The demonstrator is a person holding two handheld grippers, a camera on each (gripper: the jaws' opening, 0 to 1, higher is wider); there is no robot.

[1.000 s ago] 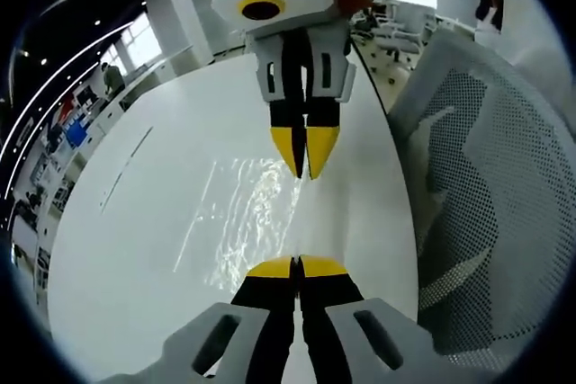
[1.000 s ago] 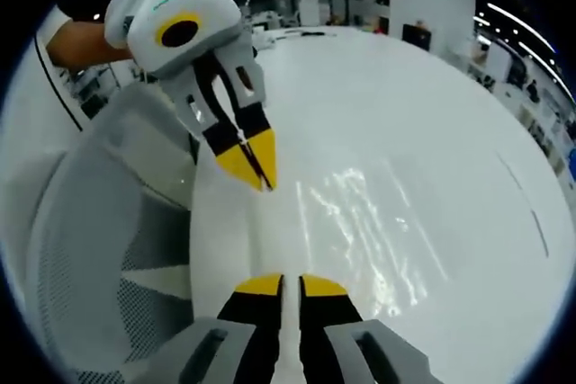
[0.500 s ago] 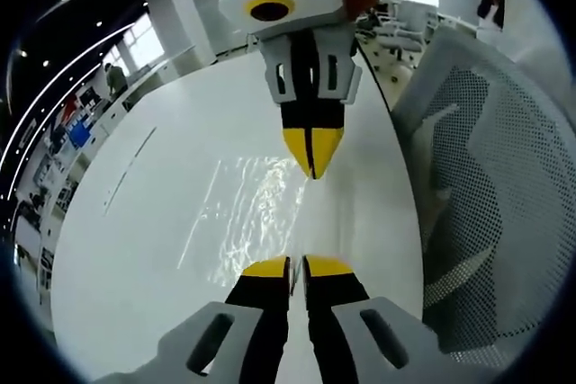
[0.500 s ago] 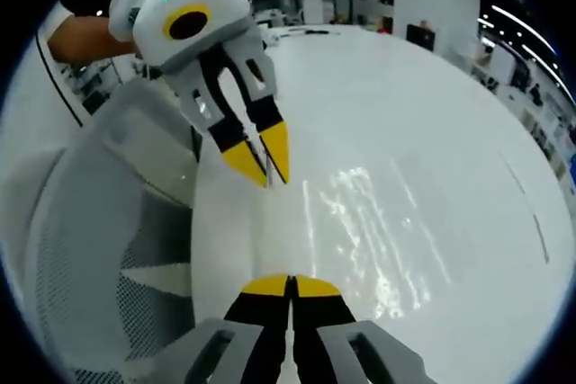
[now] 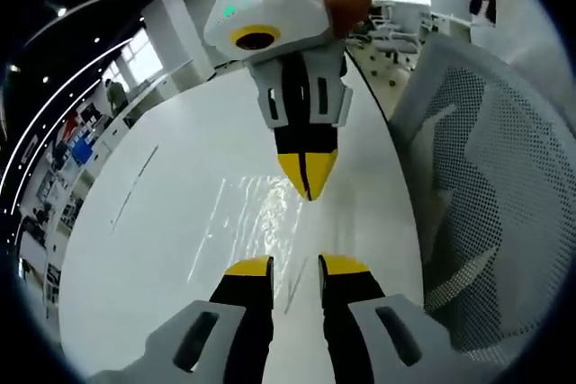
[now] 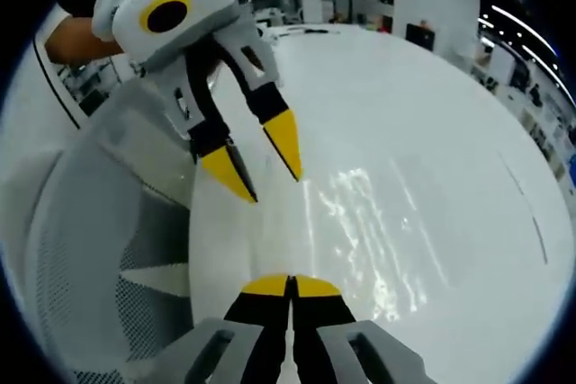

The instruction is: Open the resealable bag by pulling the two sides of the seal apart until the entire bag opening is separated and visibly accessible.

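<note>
A clear, shiny resealable bag (image 5: 256, 218) lies flat on the white table (image 5: 135, 249); it also glints in the right gripper view (image 6: 369, 231). My left gripper (image 5: 297, 266) is open at the bag's near edge, its yellow tips apart with nothing between them. My right gripper (image 5: 309, 177) reaches in from the opposite side, held by a hand, with its tips shut on the bag's edge. In the right gripper view its own jaws (image 6: 290, 285) are pressed together. There the left gripper (image 6: 261, 166) hangs at upper left with its jaws spread.
A white mesh chair (image 5: 486, 177) stands close against the table's edge, also in the right gripper view (image 6: 99, 249). The table top (image 6: 432, 105) stretches wide beyond the bag. Office desks and ceiling lights lie far behind.
My left gripper has opened and let go of the bag's edge. The right gripper stays shut. Both grippers have shifted slightly.
</note>
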